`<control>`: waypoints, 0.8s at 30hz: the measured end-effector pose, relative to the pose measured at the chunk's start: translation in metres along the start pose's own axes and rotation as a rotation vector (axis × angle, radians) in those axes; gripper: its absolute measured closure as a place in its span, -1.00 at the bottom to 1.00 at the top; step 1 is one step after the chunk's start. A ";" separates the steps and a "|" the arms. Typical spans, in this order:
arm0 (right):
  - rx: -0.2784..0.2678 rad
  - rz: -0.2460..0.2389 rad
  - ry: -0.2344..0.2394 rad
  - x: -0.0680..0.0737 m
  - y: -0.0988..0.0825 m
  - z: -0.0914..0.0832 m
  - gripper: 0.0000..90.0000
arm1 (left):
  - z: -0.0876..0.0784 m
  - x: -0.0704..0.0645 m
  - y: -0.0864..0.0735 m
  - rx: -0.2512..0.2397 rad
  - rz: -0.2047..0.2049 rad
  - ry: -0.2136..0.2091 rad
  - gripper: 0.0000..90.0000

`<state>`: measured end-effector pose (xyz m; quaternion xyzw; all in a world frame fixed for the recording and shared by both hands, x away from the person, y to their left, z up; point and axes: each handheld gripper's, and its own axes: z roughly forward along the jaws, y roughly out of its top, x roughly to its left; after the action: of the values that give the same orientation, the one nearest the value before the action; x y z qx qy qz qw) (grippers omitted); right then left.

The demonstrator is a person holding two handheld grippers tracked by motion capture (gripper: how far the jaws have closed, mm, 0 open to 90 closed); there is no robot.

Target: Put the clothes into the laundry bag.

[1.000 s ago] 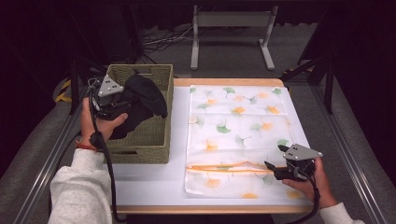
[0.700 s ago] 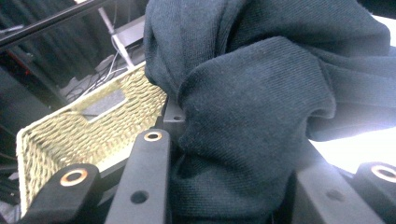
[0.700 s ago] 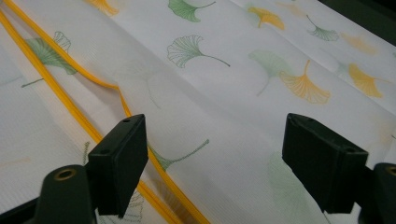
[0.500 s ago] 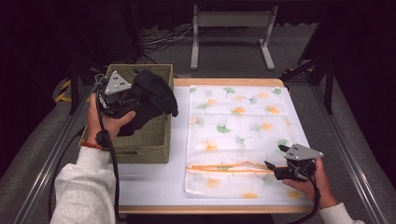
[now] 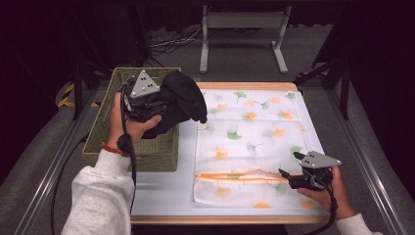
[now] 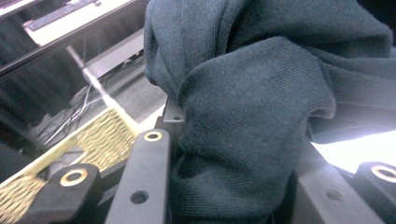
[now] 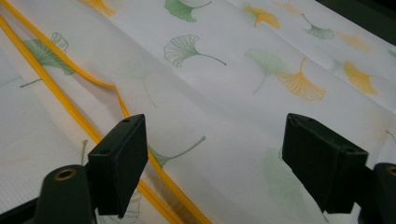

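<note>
A black garment [image 5: 185, 98] hangs bunched above the right rim of the woven basket [image 5: 137, 155], with my left gripper [image 5: 164, 105] shut on it. In the left gripper view the dark knit cloth [image 6: 261, 116] is wedged between the jaws, beside one finger [image 6: 144, 177]. A white mesh bag [image 5: 249, 132] printed with ginkgo leaves lies flat on the table. Its orange zipper [image 5: 235, 175] runs across near the front. My right gripper [image 5: 286, 177] rests at the zipper's right end, open. Its jaws stand wide apart over the bag [image 7: 224, 93] and the zipper [image 7: 70, 112].
The white table [image 5: 161, 196] has bare room in front of the basket. A metal stand [image 5: 240, 24] is on the floor behind the table. Metal rails [image 5: 357, 147] run along both sides of the table. Cables trail from both grippers.
My left gripper has lifted the black garment up out of the basket and carried it right, toward the bag. The right gripper has stayed in place.
</note>
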<state>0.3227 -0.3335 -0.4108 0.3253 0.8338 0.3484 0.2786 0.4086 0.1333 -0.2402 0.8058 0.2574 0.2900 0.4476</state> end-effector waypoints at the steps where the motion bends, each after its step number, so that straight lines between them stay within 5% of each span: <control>1: 0.000 0.001 -0.001 0.000 0.000 0.000 -0.48 | 0.002 -0.003 0.002 -0.001 0.003 -0.008 0.56; 14: 0.003 0.005 0.003 -0.001 -0.001 0.001 -0.48 | 0.022 -0.037 0.026 -0.026 0.071 -0.081 0.56; 24: 0.001 0.007 0.004 0.000 -0.001 0.001 -0.48 | 0.025 -0.062 0.027 -0.033 0.092 -0.160 0.56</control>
<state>0.3233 -0.3336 -0.4120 0.3278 0.8333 0.3496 0.2755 0.3870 0.0651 -0.2418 0.8298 0.1787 0.2493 0.4661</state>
